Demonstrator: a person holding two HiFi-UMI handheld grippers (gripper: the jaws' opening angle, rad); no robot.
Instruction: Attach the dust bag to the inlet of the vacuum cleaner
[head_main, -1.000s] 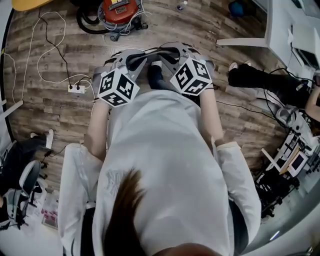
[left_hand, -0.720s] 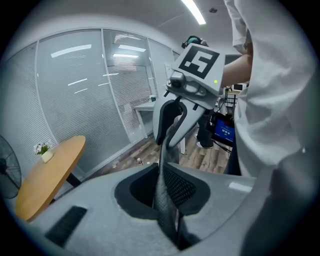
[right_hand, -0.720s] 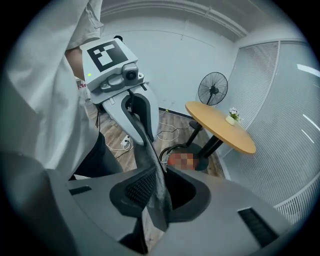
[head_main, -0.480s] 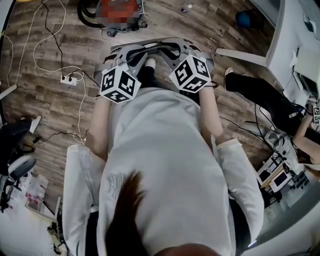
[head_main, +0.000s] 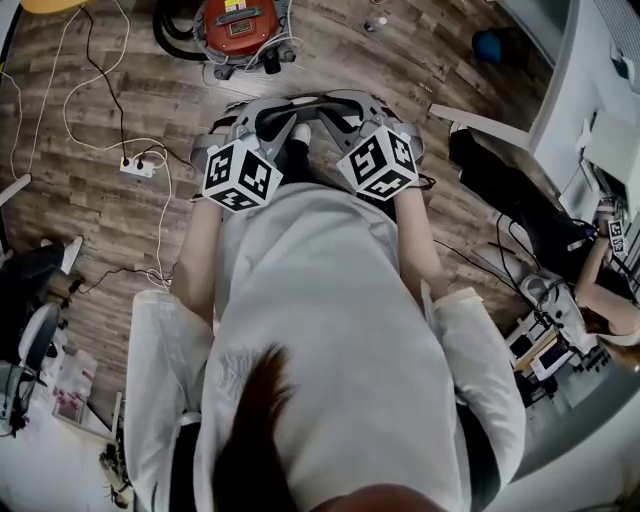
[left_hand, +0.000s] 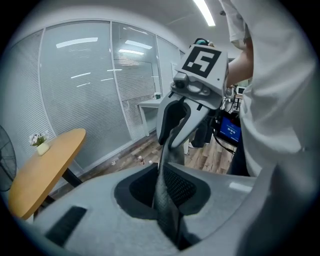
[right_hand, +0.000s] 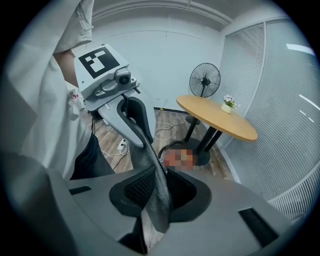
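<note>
A grey fabric dust bag (left_hand: 162, 200) stretches as a strip between my two grippers. In the left gripper view it rises from my left gripper (left_hand: 169, 227), shut on one end, to the right gripper (left_hand: 175, 122). The right gripper view shows the dust bag (right_hand: 152, 192) caught in my right gripper (right_hand: 150, 225); its jaws have just been opening slightly, with the cloth still between them. In the head view, the left gripper (head_main: 272, 112) and right gripper (head_main: 335, 105) are held close together in front of my body. The red vacuum cleaner (head_main: 240, 25) stands on the floor ahead.
A power strip (head_main: 135, 165) with white cables lies on the wooden floor at the left. A round wooden table (right_hand: 217, 117) and a standing fan (right_hand: 204, 80) are near the vacuum. Another person's dark legs (head_main: 510, 190) reach in from the right. An office chair (head_main: 25, 340) is at the left.
The floor has shifted under me while both grippers stay together in front, the bag still between them. The legs at the right have moved.
</note>
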